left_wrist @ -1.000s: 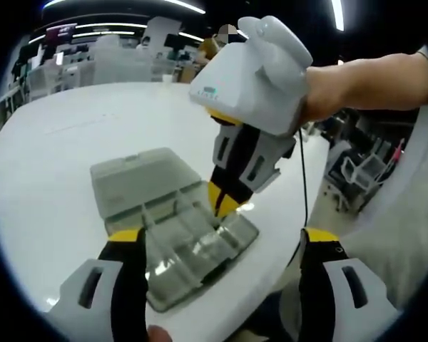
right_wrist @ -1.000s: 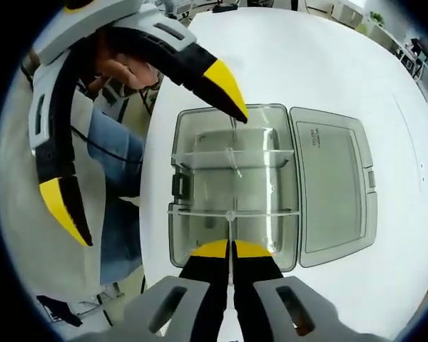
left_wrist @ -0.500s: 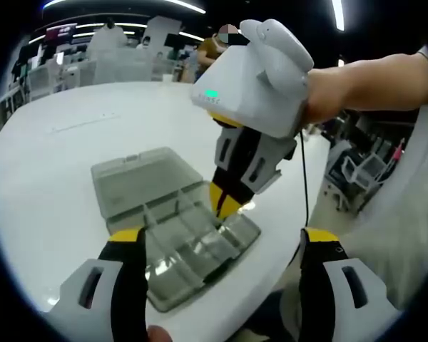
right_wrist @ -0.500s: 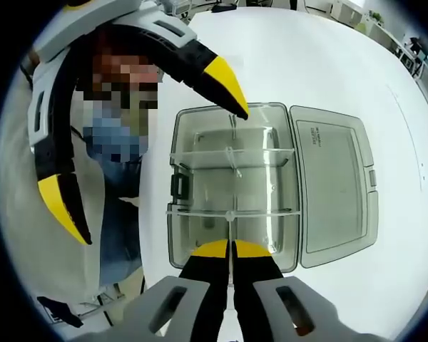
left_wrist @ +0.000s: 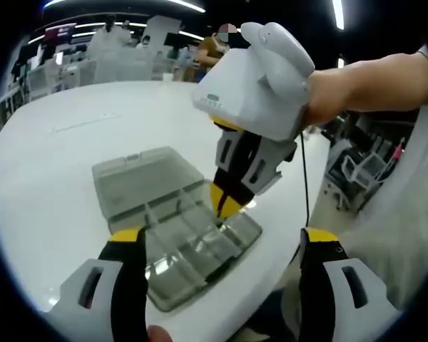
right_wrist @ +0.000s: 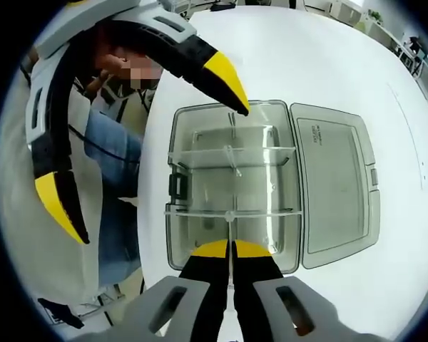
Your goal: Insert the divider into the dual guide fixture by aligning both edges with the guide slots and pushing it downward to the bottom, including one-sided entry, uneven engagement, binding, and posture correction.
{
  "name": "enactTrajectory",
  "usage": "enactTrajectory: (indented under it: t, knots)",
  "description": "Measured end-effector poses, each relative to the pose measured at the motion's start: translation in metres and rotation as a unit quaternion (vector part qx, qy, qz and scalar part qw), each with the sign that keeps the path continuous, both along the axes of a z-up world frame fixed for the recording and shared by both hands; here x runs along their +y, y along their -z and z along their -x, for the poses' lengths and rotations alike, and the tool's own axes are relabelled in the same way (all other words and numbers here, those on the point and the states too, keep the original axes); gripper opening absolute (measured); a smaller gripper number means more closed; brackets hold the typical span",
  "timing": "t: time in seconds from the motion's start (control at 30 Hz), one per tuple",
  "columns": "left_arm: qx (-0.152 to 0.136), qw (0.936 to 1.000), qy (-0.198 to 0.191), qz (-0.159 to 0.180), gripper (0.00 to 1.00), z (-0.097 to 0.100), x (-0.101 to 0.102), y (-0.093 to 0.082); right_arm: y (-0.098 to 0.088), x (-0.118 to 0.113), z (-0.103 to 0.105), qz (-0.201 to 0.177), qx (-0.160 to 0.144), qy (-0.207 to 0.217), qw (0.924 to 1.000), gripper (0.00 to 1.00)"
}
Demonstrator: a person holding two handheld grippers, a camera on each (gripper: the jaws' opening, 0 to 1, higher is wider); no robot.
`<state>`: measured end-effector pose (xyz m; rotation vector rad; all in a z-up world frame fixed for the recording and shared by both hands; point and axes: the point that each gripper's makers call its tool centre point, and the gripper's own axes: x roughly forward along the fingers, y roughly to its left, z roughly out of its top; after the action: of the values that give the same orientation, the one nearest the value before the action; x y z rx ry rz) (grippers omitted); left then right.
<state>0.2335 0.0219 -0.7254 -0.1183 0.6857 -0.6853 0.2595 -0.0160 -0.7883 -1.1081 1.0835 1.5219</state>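
right gripper [right_wrist: 232, 247] pinched shut on the thin clear divider [right_wrist: 230, 229], held on edge over the near end of the open box [right_wrist: 200, 142] to meet its slots | left gripper [left_wrist: 221, 239] wide open, empty, hovering near box | count: 1 box, 1 hinged lid [right_wrist: 335, 185], 2 grippers; white table [right_wrist: 307, 64]

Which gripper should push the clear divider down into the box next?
The right gripper, probably. It is shut on the divider directly over the clear box. The left gripper is open and holds nothing, with one tip near the box's far rim.
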Motion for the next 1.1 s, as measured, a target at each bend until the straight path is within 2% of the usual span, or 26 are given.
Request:
enactTrajectory:
  t: [0.63, 1.1]
  knots:
    - [0.001, 1.0000, 0.003, 0.000, 0.87, -0.0018, -0.0021, 0.0012, 0.0003, 0.0002, 0.0000, -0.003, 0.001, 0.003, 1.0000, 0.00]
    - [-0.001, 1.0000, 0.003, -0.001, 0.86, 0.0000, -0.0039, 0.0004, 0.0000, -0.0002, 0.0009, 0.000, -0.009, -0.003, 1.0000, 0.00]
